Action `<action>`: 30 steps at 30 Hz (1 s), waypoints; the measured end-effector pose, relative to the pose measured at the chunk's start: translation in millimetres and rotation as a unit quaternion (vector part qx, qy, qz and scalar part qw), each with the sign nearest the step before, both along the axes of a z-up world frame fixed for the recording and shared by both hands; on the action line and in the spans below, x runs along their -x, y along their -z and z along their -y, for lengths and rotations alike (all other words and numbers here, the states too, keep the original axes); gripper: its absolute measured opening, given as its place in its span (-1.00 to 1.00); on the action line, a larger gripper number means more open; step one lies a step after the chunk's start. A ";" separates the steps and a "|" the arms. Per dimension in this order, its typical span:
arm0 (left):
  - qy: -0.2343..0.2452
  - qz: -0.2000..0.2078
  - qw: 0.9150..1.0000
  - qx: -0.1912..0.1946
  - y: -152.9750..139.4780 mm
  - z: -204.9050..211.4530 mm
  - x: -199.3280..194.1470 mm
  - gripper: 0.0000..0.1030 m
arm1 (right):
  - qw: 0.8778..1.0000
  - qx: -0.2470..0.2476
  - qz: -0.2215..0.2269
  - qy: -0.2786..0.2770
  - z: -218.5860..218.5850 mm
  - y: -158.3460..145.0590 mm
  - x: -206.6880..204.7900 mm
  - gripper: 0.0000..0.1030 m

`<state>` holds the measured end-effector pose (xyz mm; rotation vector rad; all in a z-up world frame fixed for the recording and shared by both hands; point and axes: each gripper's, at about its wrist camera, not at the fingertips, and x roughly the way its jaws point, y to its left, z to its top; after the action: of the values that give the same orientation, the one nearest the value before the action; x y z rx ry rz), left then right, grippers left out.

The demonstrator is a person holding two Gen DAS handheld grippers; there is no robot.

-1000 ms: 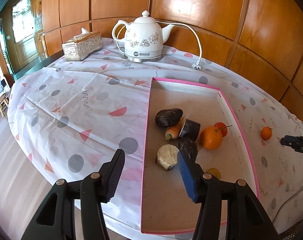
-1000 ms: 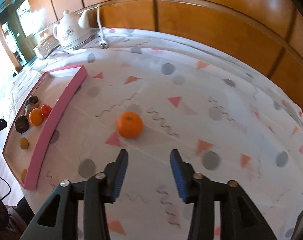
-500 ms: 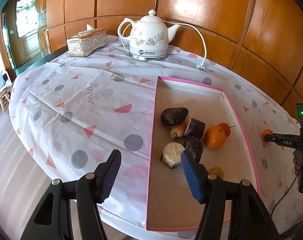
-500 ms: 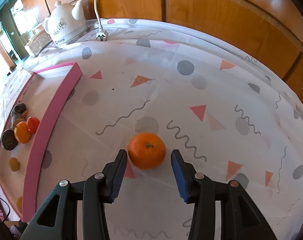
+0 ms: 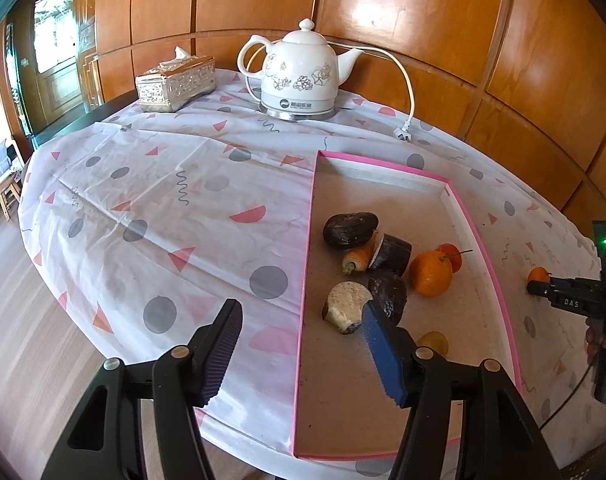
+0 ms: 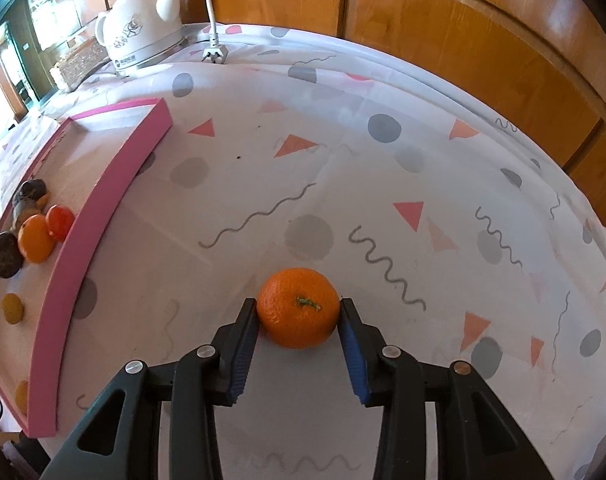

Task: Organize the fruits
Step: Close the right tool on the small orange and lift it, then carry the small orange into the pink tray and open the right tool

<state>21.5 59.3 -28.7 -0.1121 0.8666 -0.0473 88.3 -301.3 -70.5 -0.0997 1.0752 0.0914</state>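
Item: mandarin (image 6: 298, 307) on the tablecloth (image 6: 383, 184), right of the pink tray (image 6: 103, 196); my right gripper (image 6: 299, 320) closing around it, left gripper (image 5: 299, 344) apart, empty—I'd squeeze gently, centred, before lifting.

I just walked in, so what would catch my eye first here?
The bright mandarin on the patterned tablecloth, between the closing right gripper pads. Then the pink-rimmed tray of produce ahead of the open left gripper, and the white kettle at the table's far edge.
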 end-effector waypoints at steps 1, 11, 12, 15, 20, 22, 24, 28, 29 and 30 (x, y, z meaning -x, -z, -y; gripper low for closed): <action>0.001 0.001 1.000 -0.001 -0.6 0.8 0.8 0.22 | 1.000 -0.002 0.000 0.001 0.5 -0.1 1.5 -0.22; 0.004 0.008 1.000 -0.004 -4.6 4.3 7.1 0.30 | 0.999 -0.037 0.005 -0.002 -14.2 0.4 28.3 -0.23; 0.003 0.009 1.000 -0.004 -4.9 4.6 7.5 0.31 | 0.999 -0.040 0.006 -0.003 -15.4 -0.1 30.3 -0.23; 0.002 0.010 1.000 -0.004 -5.8 4.1 8.4 0.33 | 0.998 -0.059 0.013 -0.006 -22.8 -4.1 36.9 -0.23; -0.008 0.011 1.000 0.002 -7.1 -1.9 8.3 0.36 | 0.996 -0.083 0.031 -0.024 -39.2 -19.8 48.0 -0.23; -0.013 0.011 1.000 0.005 -7.2 -5.9 7.5 0.37 | 0.994 -0.090 0.041 -0.036 -48.3 -29.0 53.1 -0.23; -0.017 0.012 1.000 0.006 -7.3 -8.3 7.2 0.38 | 0.992 -0.100 0.053 -0.055 -62.8 -39.8 56.7 -0.23; -0.023 0.014 1.000 0.006 -7.8 -11.3 7.3 0.38 | 0.987 -0.110 0.067 -0.097 -93.2 -53.2 59.7 -0.23; -0.024 0.014 1.000 0.007 -7.5 -12.2 7.2 0.38 | 0.985 -0.110 0.071 -0.110 -105.0 -56.6 60.2 -0.23; -0.025 0.014 1.000 0.007 -7.4 -13.3 7.0 0.39 | 0.984 -0.109 0.073 -0.119 -113.3 -58.2 59.5 -0.23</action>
<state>14.5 72.7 -21.4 -0.1469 0.8354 -0.0084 28.8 -188.0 -12.3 -0.0354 0.8979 0.4103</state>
